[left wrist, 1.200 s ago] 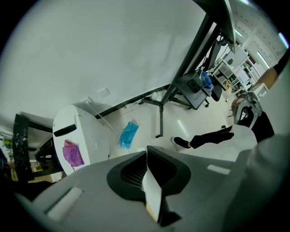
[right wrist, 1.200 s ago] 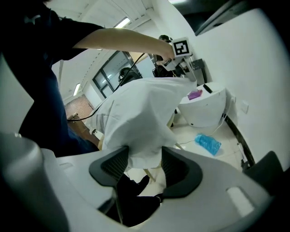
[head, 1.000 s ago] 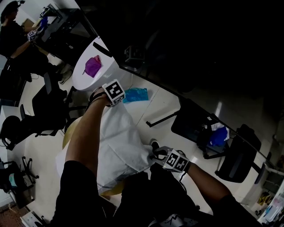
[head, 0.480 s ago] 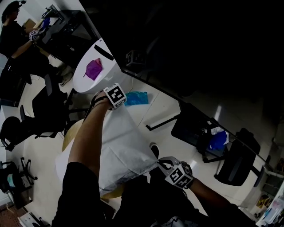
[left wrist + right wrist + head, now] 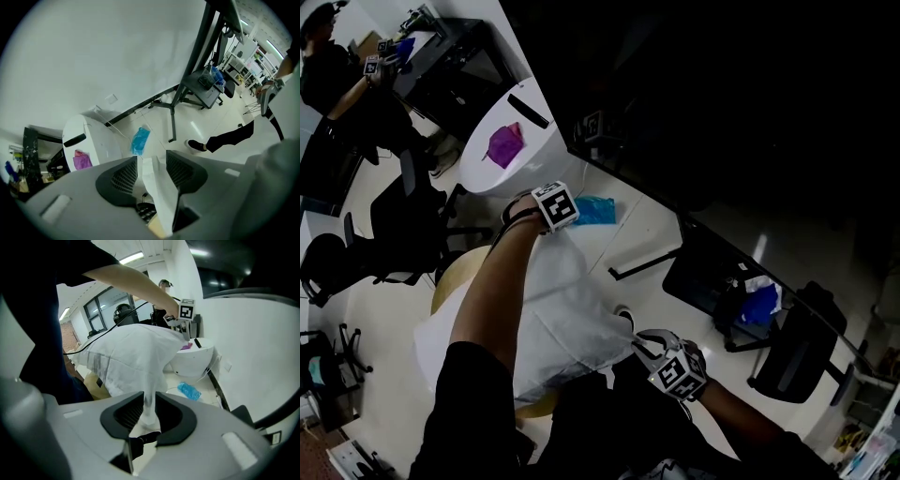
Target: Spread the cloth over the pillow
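A white cloth [image 5: 562, 319] hangs draped and bunched between my two grippers, over a tan pillow [image 5: 450, 281] whose edge shows below it. The left gripper [image 5: 542, 223] points straight down at the cloth's far top. Its jaws have just been opening. In the left gripper view [image 5: 152, 161] a fold of cloth [image 5: 159, 187] stands loose in the wide gap, leaning on the right jaw. The right gripper [image 5: 636, 342] holds the near corner. Its jaws have just been opening a little, but the taut strand [image 5: 149, 408] fills the gap of the right gripper [image 5: 150, 401].
A white table [image 5: 492, 173] with a purple rag [image 5: 504, 143] stands beyond the cloth. A blue bag [image 5: 592, 210] lies on the floor beside it. Black chairs [image 5: 394, 225] stand left, another chair [image 5: 806, 342] right. A second person [image 5: 337, 70] works at top left.
The right gripper has shifted down and right in the head view, drawing the cloth's near corner with it. The left gripper has stayed at the cloth's far top.
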Available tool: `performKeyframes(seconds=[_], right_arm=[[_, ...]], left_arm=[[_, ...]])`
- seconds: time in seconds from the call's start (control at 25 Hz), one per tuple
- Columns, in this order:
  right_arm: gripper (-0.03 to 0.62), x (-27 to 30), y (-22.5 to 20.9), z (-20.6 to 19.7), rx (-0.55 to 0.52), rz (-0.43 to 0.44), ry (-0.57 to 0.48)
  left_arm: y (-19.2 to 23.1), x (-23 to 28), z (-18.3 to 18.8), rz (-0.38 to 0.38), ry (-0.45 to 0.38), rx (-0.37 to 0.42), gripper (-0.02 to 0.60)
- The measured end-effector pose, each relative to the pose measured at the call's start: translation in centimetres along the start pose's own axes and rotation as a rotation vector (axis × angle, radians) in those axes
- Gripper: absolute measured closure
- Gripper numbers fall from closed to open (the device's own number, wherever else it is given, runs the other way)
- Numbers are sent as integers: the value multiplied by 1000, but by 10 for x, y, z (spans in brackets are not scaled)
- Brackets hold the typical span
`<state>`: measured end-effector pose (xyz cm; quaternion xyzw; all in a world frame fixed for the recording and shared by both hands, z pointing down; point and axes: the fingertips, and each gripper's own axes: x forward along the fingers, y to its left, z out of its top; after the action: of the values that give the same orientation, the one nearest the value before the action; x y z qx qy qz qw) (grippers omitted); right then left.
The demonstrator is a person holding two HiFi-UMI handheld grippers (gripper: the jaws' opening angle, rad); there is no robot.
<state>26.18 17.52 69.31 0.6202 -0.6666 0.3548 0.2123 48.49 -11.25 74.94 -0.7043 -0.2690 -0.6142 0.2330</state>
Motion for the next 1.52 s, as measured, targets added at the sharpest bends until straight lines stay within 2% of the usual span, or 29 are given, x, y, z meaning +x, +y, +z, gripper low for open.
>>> performKeyframes(seconds=[0.08,0.24,0.28,0.36,0.4,0.52,0.64,0.8,0.96,1.24,1.52], right_arm=[[484,-11,-11,7,-18,-49,-10],[492,-41,-38,42,-75,-159,-80],[508,-49,-43,54,-90,-182,-101],[585,-61,-51,80,-114,-222,-142],[586,-65,-55,93,-125,-235,-167],[586,-74,-57,133,-160,-240,-245],[586,-76,-47,172,-209,-199,-300],[586,-69,-24,221,-315,-124,-363],[586,-52,4,262,-409,-82,-380],[586,-22,76,322,-495,-3,-405],[586,13,170,364,-627,129,-363]], left_arm=[[3,-12,4,19,-26,11,389],[-3,-41,5,33,-66,9,382],[-4,-51,5,53,-85,16,382],[-5,-77,5,105,-117,36,382],[-4,-91,4,136,-129,50,382],[-12,-137,-1,209,-185,60,381],[-26,-188,-19,284,-275,-1,380],[-57,-241,-73,379,-311,-73,380],[-98,-267,-135,429,-317,-145,380],[-173,-299,-245,515,-383,-320,382],[-263,-304,-366,568,-413,-524,382]])
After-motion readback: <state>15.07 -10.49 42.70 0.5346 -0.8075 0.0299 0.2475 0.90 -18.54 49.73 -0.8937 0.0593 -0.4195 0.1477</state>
